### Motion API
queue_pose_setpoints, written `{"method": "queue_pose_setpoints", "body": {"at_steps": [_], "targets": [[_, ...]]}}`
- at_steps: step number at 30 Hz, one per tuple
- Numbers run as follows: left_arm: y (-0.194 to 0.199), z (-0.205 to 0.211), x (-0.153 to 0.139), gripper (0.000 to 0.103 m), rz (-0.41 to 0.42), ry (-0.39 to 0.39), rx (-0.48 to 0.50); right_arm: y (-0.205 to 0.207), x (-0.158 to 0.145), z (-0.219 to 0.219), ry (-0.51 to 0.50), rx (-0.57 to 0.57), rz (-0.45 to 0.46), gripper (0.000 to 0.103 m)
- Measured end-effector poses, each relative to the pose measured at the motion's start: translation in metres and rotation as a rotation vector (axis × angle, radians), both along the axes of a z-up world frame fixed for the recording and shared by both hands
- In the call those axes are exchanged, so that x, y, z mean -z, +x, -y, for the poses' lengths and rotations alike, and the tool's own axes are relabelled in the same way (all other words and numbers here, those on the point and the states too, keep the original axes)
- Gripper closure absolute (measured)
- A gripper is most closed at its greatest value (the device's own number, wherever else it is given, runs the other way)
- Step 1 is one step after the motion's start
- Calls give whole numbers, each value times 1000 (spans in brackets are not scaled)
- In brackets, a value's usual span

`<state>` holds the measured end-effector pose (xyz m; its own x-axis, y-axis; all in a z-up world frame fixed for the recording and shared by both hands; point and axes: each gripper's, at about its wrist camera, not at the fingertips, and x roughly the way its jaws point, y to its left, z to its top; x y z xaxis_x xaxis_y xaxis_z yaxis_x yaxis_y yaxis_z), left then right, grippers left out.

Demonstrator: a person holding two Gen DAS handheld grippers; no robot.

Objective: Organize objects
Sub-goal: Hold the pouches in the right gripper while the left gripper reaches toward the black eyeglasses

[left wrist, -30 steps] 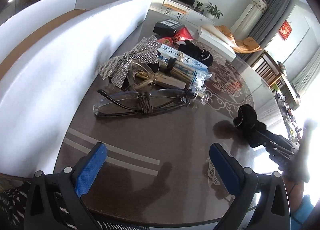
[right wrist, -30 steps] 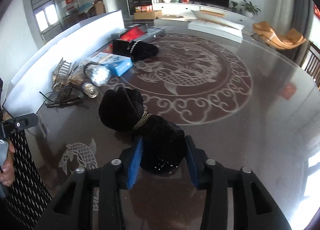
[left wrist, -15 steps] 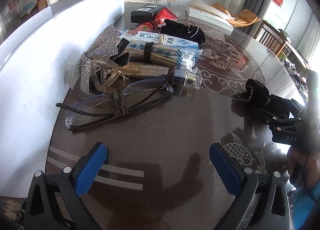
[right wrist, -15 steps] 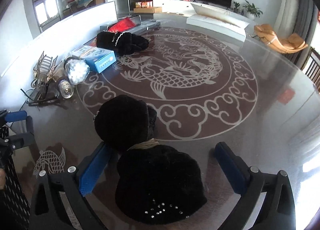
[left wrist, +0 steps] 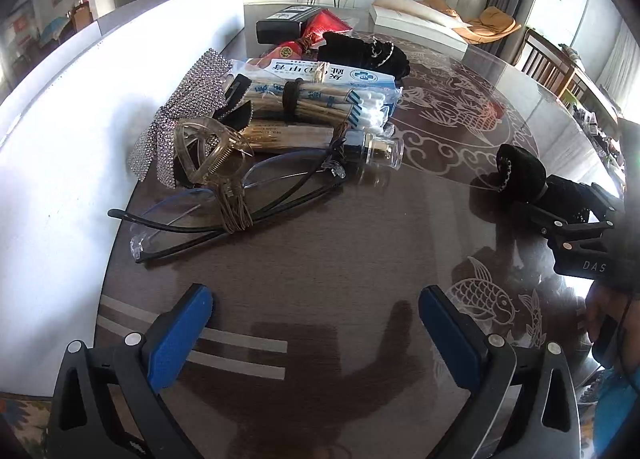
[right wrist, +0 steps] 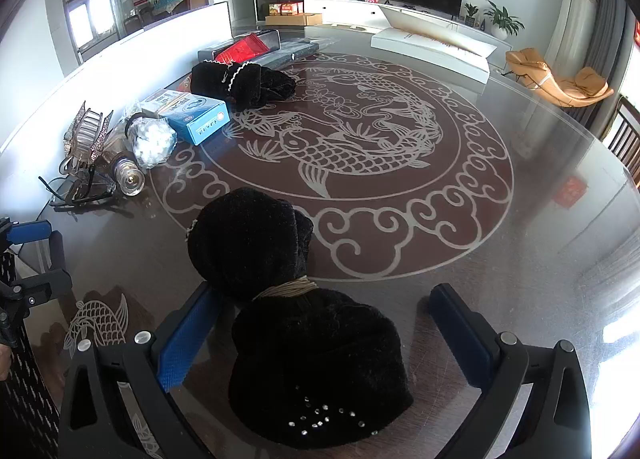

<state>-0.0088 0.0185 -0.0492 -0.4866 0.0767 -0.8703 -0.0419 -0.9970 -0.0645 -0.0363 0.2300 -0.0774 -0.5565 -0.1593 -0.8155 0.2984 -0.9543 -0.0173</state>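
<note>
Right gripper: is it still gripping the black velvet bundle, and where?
No. The right gripper has just opened; the black velvet bundle lies loose between its pads.

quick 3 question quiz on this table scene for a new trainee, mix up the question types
1. True or false: the right tool is clamped on the black velvet bow.
2. What lies nearest the left tool: a) eyeglasses b) blue box c) red packet?
3. Fill in: the bow's middle is bound with a ____ band.

Key: 1 false, its jaws have just been opening and stand wide, the bow lying between them on the table. 2 a. 3 tan.
</note>
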Motion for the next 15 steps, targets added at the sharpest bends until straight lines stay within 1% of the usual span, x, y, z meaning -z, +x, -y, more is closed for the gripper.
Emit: {"method": "queue_pose_setpoints", "body": {"at_steps": [5, 15], "targets": [[0, -6, 2, 0, 8, -53, 10, 0, -1, 0, 0, 0, 0, 0], [-1, -7, 3, 0, 8, -62, 13, -1, 1, 0, 0, 0, 0, 0]]}}
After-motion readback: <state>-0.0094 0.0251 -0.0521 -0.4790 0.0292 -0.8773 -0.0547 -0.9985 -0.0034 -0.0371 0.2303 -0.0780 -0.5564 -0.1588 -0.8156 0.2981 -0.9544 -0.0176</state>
